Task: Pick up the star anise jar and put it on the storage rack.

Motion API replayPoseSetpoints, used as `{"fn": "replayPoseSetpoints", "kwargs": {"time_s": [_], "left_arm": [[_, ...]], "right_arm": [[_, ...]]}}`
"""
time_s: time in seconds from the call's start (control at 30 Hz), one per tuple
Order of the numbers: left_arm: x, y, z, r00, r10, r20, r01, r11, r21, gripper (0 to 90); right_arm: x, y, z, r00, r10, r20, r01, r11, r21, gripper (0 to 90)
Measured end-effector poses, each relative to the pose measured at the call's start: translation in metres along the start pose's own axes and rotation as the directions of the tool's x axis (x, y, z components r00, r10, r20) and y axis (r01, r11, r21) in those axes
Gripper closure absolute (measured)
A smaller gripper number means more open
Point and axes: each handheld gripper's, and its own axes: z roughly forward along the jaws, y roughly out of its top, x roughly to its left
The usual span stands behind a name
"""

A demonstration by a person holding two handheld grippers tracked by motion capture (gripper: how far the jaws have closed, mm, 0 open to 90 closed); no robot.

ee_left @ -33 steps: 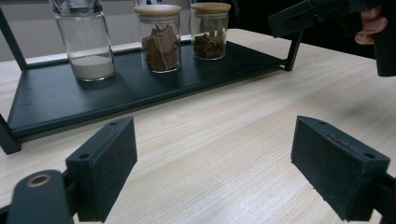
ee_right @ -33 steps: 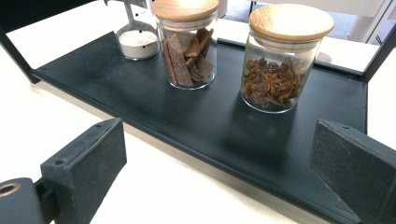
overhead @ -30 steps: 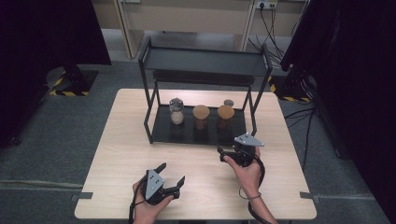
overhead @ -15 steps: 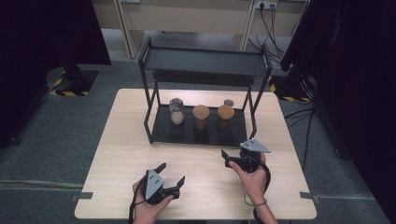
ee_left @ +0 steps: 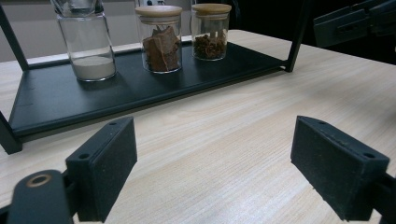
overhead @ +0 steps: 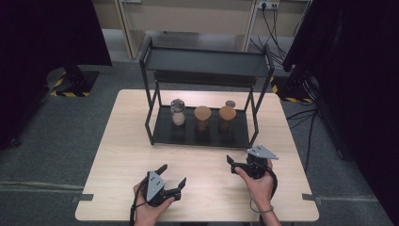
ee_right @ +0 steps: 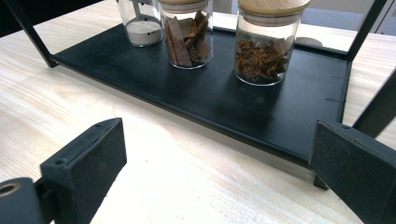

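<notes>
My left gripper sits near the table's front edge, jaws spread on nothing. My right gripper hovers just before the rack's front right corner, jaws also wide apart. Three jars stand along the rack's bottom shelf: powder jar, bark jar, anise jar.

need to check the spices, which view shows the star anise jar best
The right gripper view: the star anise jar stands close and sharp on the shelf, star pods plain through the glass. The left gripper view shows it farther off, contents just brown bits. The high view shows mostly its wooden lid.
</notes>
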Motion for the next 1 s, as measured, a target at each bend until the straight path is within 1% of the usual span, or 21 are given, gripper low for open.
{"fn": "replayPoseSetpoints", "kwargs": {"time_s": [0.13,0.27,0.77,1.0], "left_arm": [[0.0,0.0,0.0,1.0,-0.001,0.0,0.001,1.0,0.0,13.9],[0.0,0.0,0.0,1.0,-0.002,-0.001,0.002,1.0,-0.001,14.0],[0.0,0.0,0.0,1.0,-0.006,-0.002,0.006,1.0,-0.003,14.0],[0.0,0.0,0.0,1.0,-0.005,-0.003,0.005,1.0,-0.003,14.0]], "right_arm": [[0.0,-0.004,-0.004,0.9999,-0.008,0.009,0.008,1.0,0.004,4.2],[0.0,-0.006,-0.007,0.9999,-0.011,0.007,0.011,1.0,0.002,4.2],[-0.006,-0.019,-0.018,0.9999,0.005,0.009,-0.005,1.0,0.001,4.2],[-0.009,-0.022,-0.024,0.9999,0.008,0.012,-0.008,1.0,-0.007,4.2]]}}
